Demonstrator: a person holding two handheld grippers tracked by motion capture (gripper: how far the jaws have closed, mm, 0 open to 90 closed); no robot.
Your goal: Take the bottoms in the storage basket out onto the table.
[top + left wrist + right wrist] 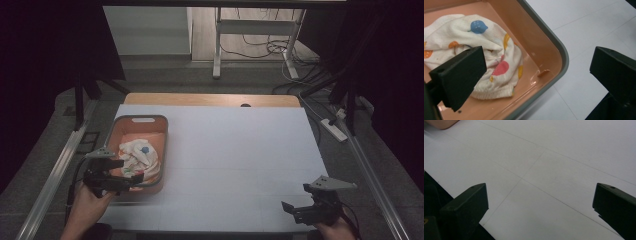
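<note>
Left tongs (131, 181) wide open, empty, straddling the bin (564, 53) near rim. Cloth (481, 47) bunched inside bin, under one jaw. Right tongs (290, 210) open, empty, far from bin. Risk: closing now clamps the rim, not cloth.

No readable text, labels or numbers

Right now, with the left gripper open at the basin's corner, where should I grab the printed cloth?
Probably the raised fold at the top of the printed cloth, coming straight down with the left gripper. The cloth lies bunched inside the basin, whose walls block a sideways approach.
</note>
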